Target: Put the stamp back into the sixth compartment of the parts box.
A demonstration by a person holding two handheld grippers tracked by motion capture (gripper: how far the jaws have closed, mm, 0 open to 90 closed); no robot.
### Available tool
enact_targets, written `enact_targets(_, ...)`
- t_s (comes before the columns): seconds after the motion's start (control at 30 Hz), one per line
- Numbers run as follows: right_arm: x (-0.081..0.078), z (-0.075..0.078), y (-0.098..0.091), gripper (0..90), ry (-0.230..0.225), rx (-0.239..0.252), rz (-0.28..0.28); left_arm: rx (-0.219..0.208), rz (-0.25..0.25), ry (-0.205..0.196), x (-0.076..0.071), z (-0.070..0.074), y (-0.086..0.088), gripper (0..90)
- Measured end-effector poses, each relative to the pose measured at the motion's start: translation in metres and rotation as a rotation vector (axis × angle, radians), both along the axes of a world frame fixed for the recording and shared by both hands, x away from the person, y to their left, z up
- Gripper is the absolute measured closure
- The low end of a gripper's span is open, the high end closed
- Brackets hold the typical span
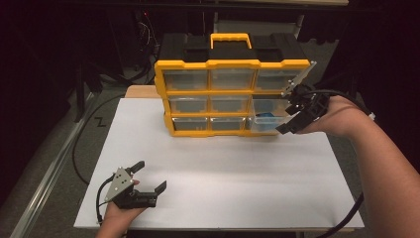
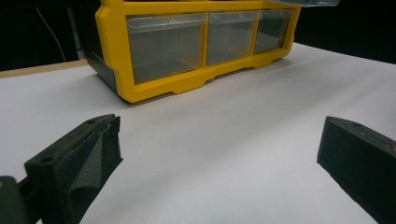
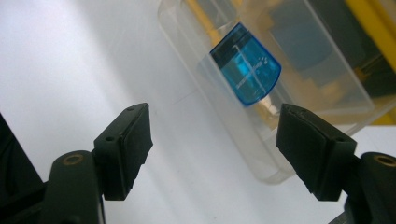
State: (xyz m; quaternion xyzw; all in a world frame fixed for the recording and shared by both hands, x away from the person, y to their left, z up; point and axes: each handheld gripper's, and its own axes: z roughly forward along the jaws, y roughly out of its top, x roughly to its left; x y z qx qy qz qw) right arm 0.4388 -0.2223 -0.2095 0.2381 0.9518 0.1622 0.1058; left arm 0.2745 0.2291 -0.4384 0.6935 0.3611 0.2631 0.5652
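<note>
- A yellow organizer (image 1: 233, 94) with clear drawers stands at the far side of the white table (image 1: 223, 178), its black-and-yellow handle on top.
- Its middle-row drawer (image 1: 267, 115) at the right end sits pulled out toward the person; a blue piece (image 3: 246, 65) lies inside it.
- The right gripper (image 1: 293, 116) hangs at the organizer's right end, just in front of that drawer, jaws released with nothing between them.
- The left gripper (image 1: 151, 176) rests well in front of the organizer near the table's front edge, jaws spread wide and holding nothing.
</note>
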Motion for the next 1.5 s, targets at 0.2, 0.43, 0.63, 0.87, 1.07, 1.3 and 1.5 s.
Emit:
enact_targets(0.2, -0.011, -0.001, -0.01, 28.0, 0.006, 0.001, -0.026, 0.002, -0.001, -0.004, 0.0, 0.001, 0.0, 0.2)
enact_targets(0.43, -0.023, -0.008, -0.015, 26.4, 0.013, -0.003, -0.036, -0.003, 0.002, -0.004, 0.0, 0.001, 0.001, 0.3)
enact_targets(0.63, -0.03, -0.019, -0.016, 24.2, 0.027, -0.017, -0.037, -0.005, 0.002, -0.006, 0.0, 0.001, 0.001, 0.3)
enact_targets(0.87, -0.032, -0.032, -0.016, 20.4, 0.041, -0.026, -0.044, -0.008, 0.004, -0.006, 0.0, 0.001, 0.002, 0.3)
enact_targets(1.07, -0.034, -0.044, -0.016, 16.5, 0.066, -0.042, -0.055, -0.009, 0.003, -0.006, 0.0, 0.001, 0.001, 0.3)
enact_targets(1.3, -0.037, -0.059, -0.012, 7.5, 0.064, -0.058, -0.061, -0.002, -0.003, -0.004, 0.0, 0.001, 0.001, 0.3)
enact_targets(1.5, -0.039, -0.075, -0.008, 0.9, 0.06, -0.068, -0.052, 0.0, -0.003, -0.002, 0.0, 0.001, 0.001, 0.3)
